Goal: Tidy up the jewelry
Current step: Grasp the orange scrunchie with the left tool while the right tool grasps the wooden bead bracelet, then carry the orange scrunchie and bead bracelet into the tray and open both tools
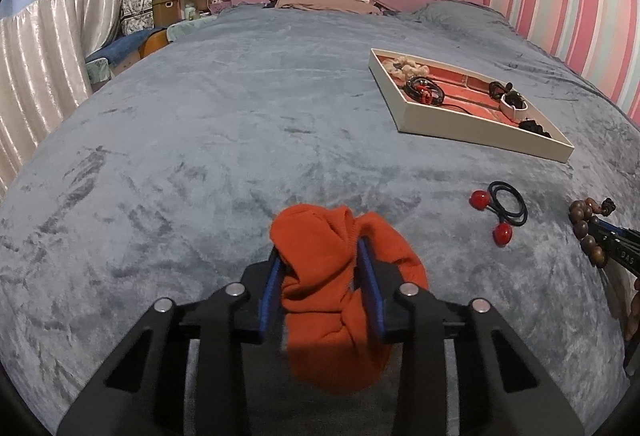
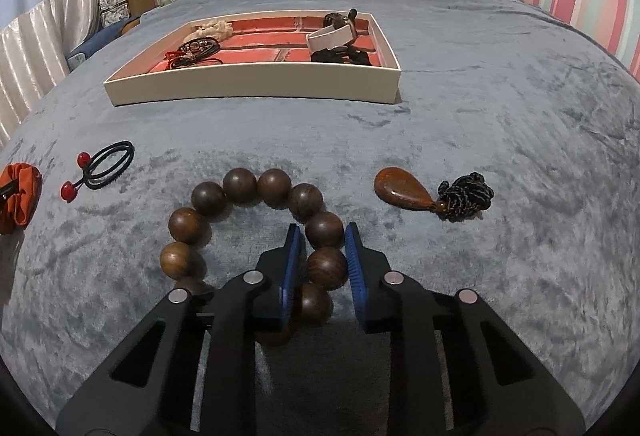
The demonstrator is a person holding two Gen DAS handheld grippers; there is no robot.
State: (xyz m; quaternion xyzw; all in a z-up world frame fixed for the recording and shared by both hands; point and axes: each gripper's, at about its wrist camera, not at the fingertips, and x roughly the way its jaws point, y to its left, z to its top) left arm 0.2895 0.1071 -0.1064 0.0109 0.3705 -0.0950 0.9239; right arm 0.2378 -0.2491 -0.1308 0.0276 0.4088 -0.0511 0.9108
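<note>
My left gripper (image 1: pixel 320 252) is shut on an orange scrunchie (image 1: pixel 332 288), held just above the grey bedspread; the scrunchie also shows at the left edge of the right wrist view (image 2: pixel 20 196). My right gripper (image 2: pixel 322 236) has its blue pads on either side of the wooden bead bracelet (image 2: pixel 240 186), touching the beads, which lie on the bed. A white tray (image 2: pixel 256 86) with a red lining holds several pieces of jewelry; it also shows in the left wrist view (image 1: pixel 472 122). A black hair tie with red balls (image 1: pixel 502 210) lies in front of the tray.
A brown teardrop pendant with a black cord (image 2: pixel 424 194) lies on the bed to the right of the bracelet. The grey bedspread (image 1: pixel 200 140) spreads wide to the left. Pillows and a striped pink wall stand at the back.
</note>
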